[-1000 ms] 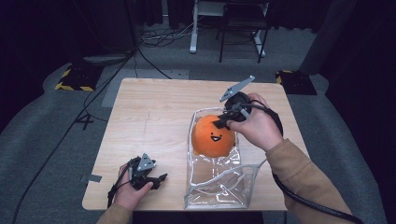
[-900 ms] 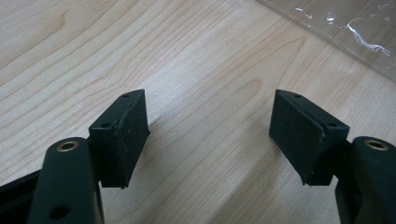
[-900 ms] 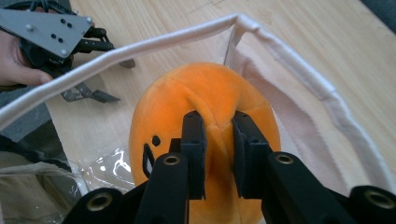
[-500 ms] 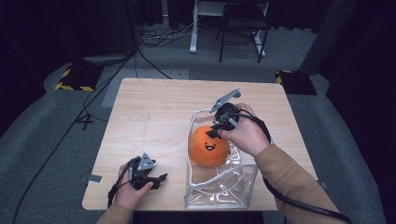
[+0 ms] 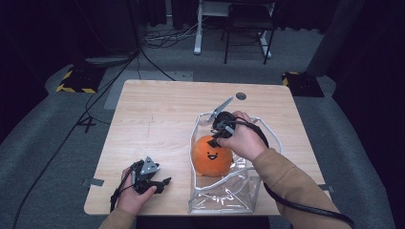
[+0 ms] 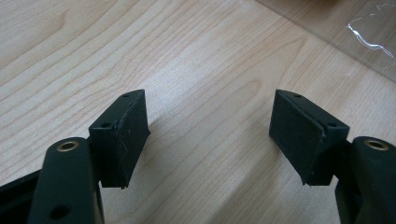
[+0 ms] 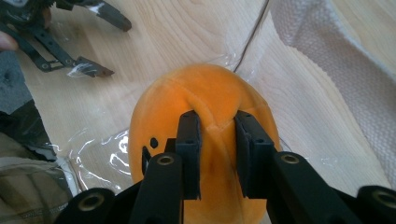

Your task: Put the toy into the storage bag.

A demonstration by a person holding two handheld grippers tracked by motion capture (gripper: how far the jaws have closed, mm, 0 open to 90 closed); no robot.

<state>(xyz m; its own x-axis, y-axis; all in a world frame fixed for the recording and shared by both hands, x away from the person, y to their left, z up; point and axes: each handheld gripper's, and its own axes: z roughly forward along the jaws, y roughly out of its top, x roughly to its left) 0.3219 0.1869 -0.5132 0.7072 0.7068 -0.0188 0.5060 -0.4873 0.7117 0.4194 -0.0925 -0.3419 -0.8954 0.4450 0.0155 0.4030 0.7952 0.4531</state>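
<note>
An orange plush toy [image 5: 212,155] with a smiling face sits inside the mouth of a clear plastic bag [image 5: 224,196] with a white rim. My right gripper [image 5: 218,138] comes down on it from above. In the right gripper view, my right gripper [image 7: 217,126] pinches a fold on top of the plush toy [image 7: 205,86]; its jaws have just been opening slightly, with the fold still between the pads. My left gripper [image 5: 160,183] rests on the table near the front edge, left of the bag. Its jaws stand wide apart over bare wood, so the left gripper [image 6: 210,135] is open.
The wooden table [image 5: 157,109] has bare room across its left and far parts. The clear bag's wall [image 6: 359,32] lies just beyond the left gripper. A small dark disc [image 5: 241,96] sits near the table's far edge. Cables trail off the table.
My right hand has sunk toward the near side, carrying the orange plush down into the bag. The left hand has stayed put.
</note>
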